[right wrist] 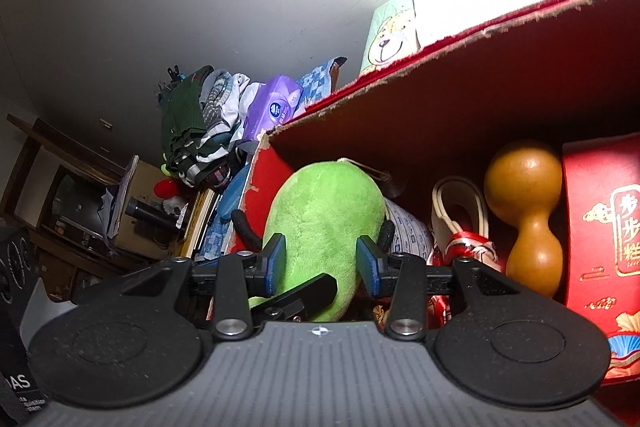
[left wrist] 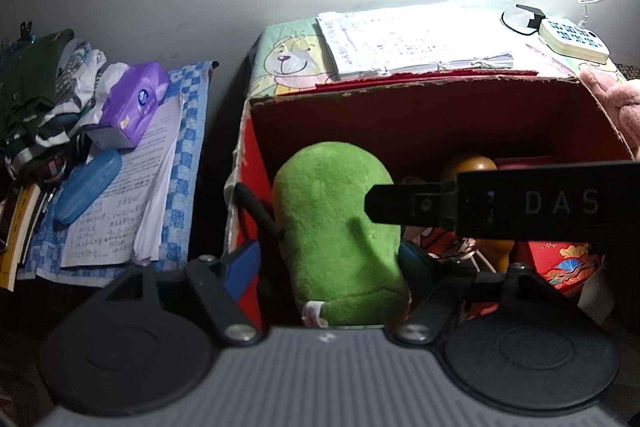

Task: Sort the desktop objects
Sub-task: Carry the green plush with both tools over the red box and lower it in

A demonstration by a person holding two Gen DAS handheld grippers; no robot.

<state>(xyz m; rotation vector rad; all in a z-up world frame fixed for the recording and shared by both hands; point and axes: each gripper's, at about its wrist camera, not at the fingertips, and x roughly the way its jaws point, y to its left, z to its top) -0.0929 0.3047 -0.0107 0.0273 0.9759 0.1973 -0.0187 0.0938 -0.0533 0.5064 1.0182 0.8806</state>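
A green plush toy [left wrist: 336,227] [right wrist: 320,211] stands in the open cardboard box [left wrist: 400,87] [right wrist: 440,55], against its left wall. My right gripper [right wrist: 322,261] is shut on the toy, its blue pads [right wrist: 276,259] squeezing the toy's lower sides. In the left wrist view one black finger [left wrist: 400,205] of that gripper reaches in from the right onto the toy. My left gripper [left wrist: 326,259] is open. The toy sits between its fingers, and the left pad [left wrist: 240,267] stands clear of the toy by the box wall.
Beside the toy the box holds a wooden gourd [right wrist: 524,211], a red gift box [right wrist: 600,227] and a white strap. A pink fuzzy sleeve [left wrist: 616,99] rests on the box's right rim. Papers [left wrist: 412,39] and a power strip [left wrist: 572,39] lie behind; a purple tissue pack [left wrist: 136,99] and a blue case [left wrist: 86,187] are to the left.
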